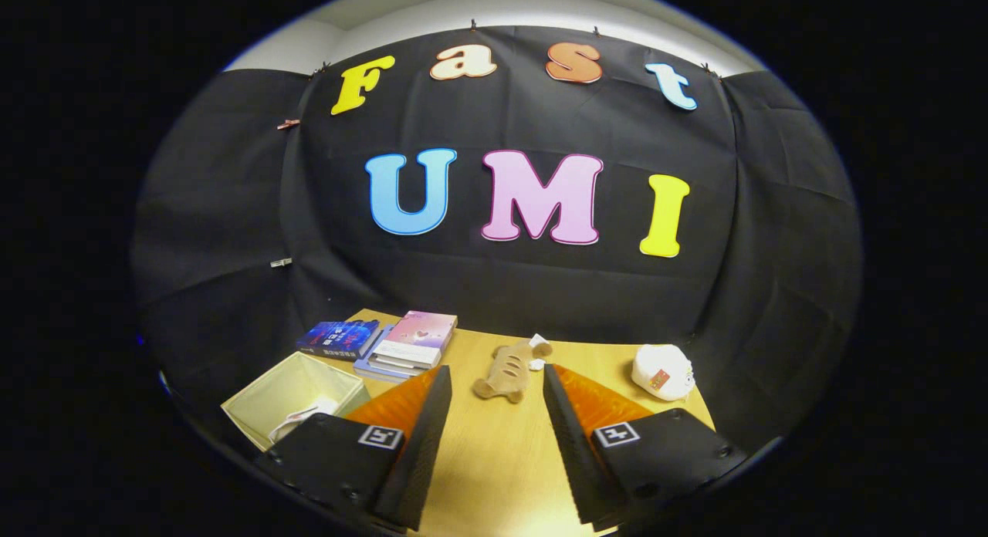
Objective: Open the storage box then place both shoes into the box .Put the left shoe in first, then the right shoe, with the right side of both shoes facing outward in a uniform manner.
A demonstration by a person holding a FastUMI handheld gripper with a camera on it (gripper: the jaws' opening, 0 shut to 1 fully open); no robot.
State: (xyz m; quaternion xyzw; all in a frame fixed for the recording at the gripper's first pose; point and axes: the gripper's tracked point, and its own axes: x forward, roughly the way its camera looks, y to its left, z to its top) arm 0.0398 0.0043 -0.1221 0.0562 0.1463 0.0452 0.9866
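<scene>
While the claw hangs above the wooden counter, its two fingers stand wide apart with nothing between them but bare wood. From the gripper view, the storage box sits off beside the left finger, at the counter's near corner. It is a pale, open-topped fabric box, and something white lies in its bottom, partly hidden by the finger; it could be a shoe, but I cannot tell from here.

Behind the box rests a stack of books, with a darker book lying just beside it, both close to the black cloth wall. Just ahead of the fingers, roughly in line with the gap between them, lies a tan plush toy shaped like a loaf, with a small white bit touching its far end. Farther to the right, beyond the right finger, sits a white plush toy near the counter's edge.

As for progress, the box looks open already, so I judge the first step done. Whether the left shoe is in, I would not swear to: the white thing in the box is the only candidate. No shoe on the counter is plain to me, so the right shoe is not accounted for. With the claw empty and held back from everything, the placing seems either between steps or nearly over.
</scene>
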